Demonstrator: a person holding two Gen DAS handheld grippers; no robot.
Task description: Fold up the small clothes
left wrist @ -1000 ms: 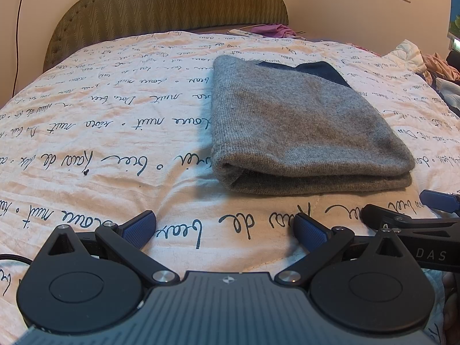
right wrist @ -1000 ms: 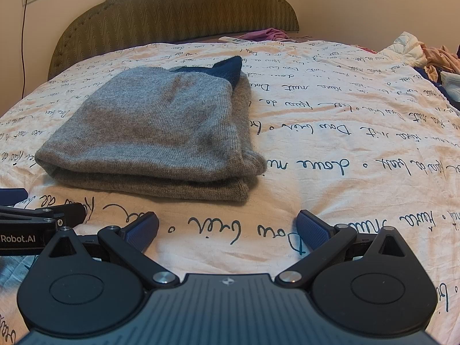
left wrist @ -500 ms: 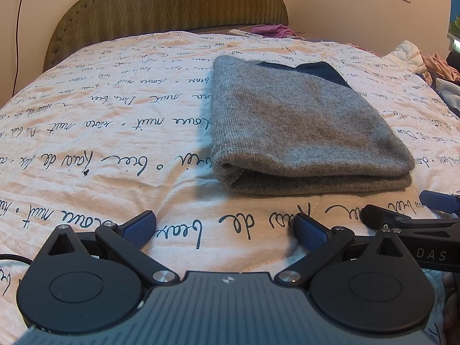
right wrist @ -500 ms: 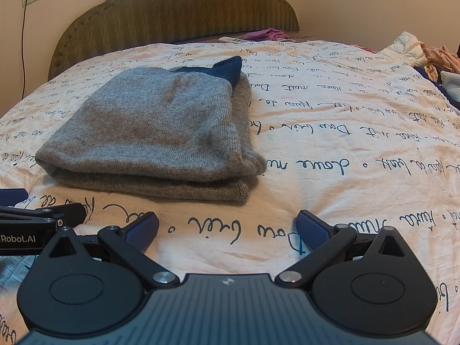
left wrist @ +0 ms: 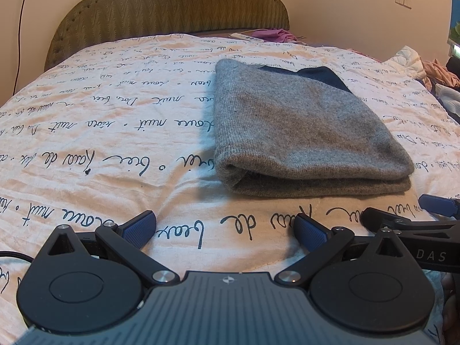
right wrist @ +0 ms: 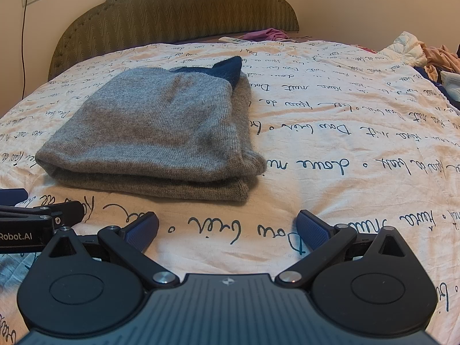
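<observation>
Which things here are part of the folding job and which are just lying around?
Job: grey knit garment, folded on the bedspread; left gripper and right gripper, both open.
Lying about: pink cloth, remote, clothes pile.

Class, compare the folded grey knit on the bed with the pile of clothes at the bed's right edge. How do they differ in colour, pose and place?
The grey knit is folded flat in neat layers; the pile of clothes is crumpled and loose. The grey knit is grey with a dark blue part at its far end; the pile of clothes is white and peach. The grey knit lies mid-bed, near both open grippers; the pile sits far off. Both rest on the script-printed bedspread.
</observation>
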